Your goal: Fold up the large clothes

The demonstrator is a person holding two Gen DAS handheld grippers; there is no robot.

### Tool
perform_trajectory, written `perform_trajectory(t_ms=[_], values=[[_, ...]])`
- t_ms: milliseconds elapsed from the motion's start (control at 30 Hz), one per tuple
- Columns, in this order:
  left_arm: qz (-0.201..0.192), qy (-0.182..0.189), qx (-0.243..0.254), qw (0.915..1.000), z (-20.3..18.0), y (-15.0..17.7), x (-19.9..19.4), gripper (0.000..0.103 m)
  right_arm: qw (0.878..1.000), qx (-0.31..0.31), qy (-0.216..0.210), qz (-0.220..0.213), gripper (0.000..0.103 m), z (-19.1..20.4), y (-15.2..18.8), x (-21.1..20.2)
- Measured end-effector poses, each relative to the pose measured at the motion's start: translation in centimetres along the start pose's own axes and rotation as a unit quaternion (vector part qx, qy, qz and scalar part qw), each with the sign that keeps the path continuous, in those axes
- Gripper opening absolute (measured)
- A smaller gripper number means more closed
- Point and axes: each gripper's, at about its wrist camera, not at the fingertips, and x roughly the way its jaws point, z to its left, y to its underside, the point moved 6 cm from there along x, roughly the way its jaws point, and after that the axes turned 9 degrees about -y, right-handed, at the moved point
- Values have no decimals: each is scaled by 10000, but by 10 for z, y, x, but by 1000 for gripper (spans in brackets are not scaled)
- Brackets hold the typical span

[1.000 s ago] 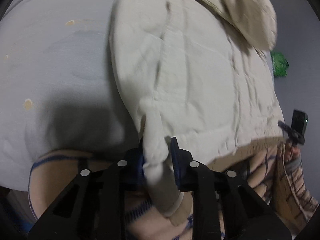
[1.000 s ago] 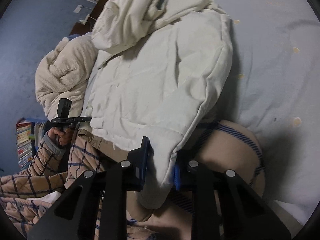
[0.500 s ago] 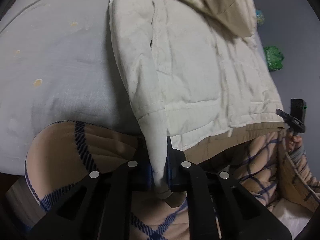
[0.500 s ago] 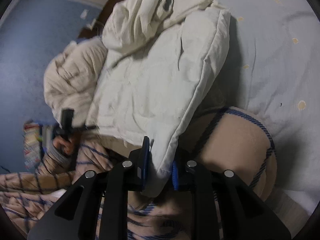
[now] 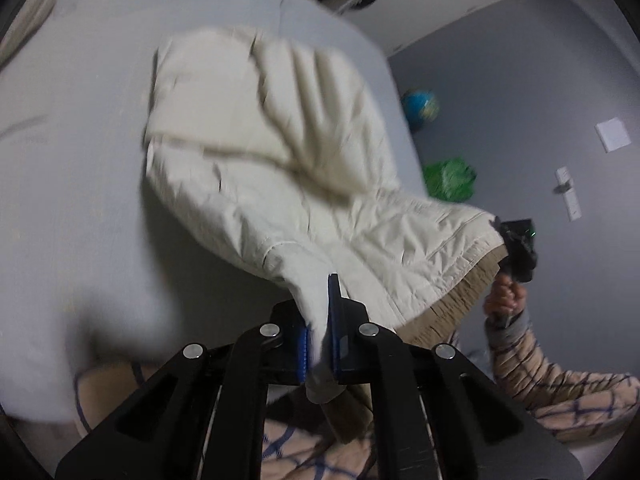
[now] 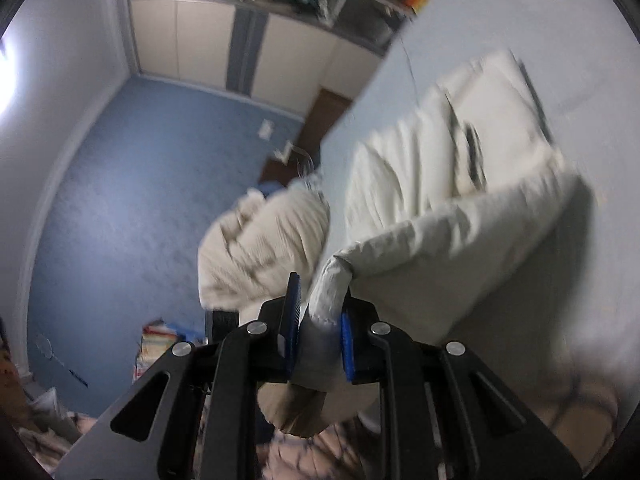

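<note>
A cream padded jacket (image 5: 280, 152) lies on the pale bed (image 5: 72, 140), its near hem lifted off the sheet. My left gripper (image 5: 318, 320) is shut on one bottom corner of the jacket, the cloth pinched thin between the blue pads. In the right wrist view the same jacket (image 6: 460, 216) hangs up from the bed, and my right gripper (image 6: 316, 320) is shut on the other corner, a thick roll of hem between its fingers. The right gripper (image 5: 518, 250) also shows at the far right of the left wrist view, held by a hand.
A cream quilt bundle (image 6: 264, 248) sits at the bed's left edge. Blue floor (image 6: 140, 200) and wardrobe doors (image 6: 248, 52) lie beyond. A green bag (image 5: 450, 178) and a globe (image 5: 420, 106) are on the floor to the right. Checked sleeves (image 5: 560, 392) are near the bottom.
Both grippers have risen with the jacket's bottom corners, lifting the hem off the bed. The left jaws closed tighter on the cloth. The views tilted up toward the room.
</note>
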Motion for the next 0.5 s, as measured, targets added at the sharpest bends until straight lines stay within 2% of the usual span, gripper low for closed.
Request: perform_trajectory(t_ms=[133,300,500], values=[[-457,133,-83,9988,-4,-38,-19,8,9970,149,-294,-694,14,-5,-42,3],[-858,274,-342,9953,3,-91,-28,8,9848,491,-473,-1598,14,-27,-93,-3],[-1074,471,-546,9916,12,-140,-23,8,9751,831,-238,-2044,14,-58,-137,-1]])
